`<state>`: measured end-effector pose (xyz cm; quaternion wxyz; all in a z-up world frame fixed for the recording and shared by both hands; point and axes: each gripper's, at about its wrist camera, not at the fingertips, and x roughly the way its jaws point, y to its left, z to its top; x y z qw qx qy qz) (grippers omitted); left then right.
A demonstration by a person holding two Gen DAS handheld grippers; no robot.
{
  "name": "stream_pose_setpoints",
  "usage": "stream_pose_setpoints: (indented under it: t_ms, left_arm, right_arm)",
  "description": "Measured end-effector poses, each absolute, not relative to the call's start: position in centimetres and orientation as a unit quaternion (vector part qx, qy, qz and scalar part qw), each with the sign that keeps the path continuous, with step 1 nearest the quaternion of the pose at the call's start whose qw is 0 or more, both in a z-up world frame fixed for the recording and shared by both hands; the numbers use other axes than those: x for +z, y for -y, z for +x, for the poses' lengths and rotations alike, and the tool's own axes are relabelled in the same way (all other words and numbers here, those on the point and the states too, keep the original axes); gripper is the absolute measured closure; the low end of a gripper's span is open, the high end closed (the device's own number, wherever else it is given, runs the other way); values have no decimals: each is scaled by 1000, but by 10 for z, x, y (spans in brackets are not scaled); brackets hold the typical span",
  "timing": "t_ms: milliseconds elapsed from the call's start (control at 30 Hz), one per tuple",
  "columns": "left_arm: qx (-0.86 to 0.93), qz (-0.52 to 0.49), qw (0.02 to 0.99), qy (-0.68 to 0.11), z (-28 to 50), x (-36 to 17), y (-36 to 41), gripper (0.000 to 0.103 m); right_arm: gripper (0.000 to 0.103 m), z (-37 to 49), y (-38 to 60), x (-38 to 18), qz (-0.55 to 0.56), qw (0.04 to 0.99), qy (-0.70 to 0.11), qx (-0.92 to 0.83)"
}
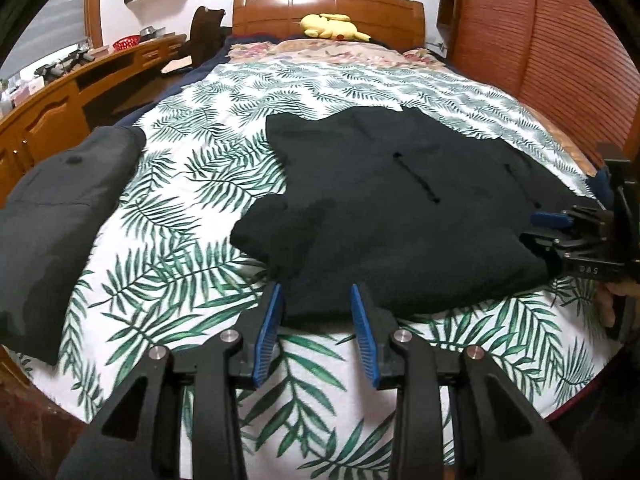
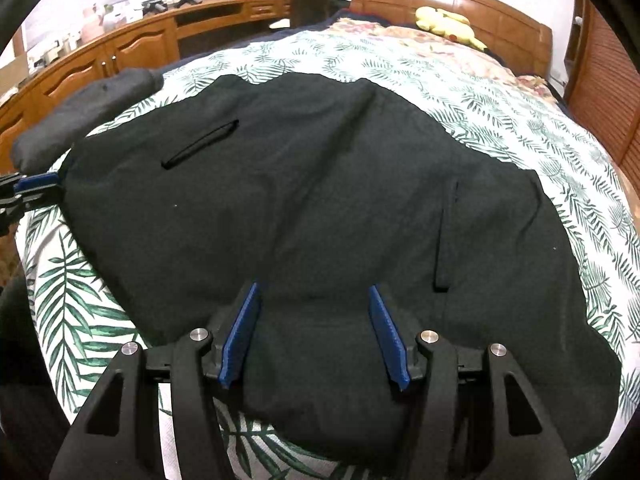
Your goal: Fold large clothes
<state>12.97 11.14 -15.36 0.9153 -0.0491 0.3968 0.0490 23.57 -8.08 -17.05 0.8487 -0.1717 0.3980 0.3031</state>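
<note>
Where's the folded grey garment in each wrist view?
Left wrist: grey garment at the left edge, on the bedspread, apart from the black garment.
Right wrist: grey garment upper left, behind the black garment's left end.
Shared landmark: yellow plush toy by the headboard.

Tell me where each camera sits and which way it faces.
Left wrist: on the left gripper, facing up the bed at the black garment's near edge; own fingers, right gripper show.
Right wrist: on the right gripper, above the garment's middle; left gripper shows.
Shared: garment, headboard, yellow plush, grey folded garment.
</note>
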Motion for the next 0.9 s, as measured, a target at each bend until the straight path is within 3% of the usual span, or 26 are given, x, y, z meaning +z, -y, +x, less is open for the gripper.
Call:
stream_pose_setpoints:
  t_ms: [900]
  left_arm:
    - [93,-83,890,-438,137,-173,-126,64]
  right_arm:
    - [34,236,89,-171,-161,849,-388,321]
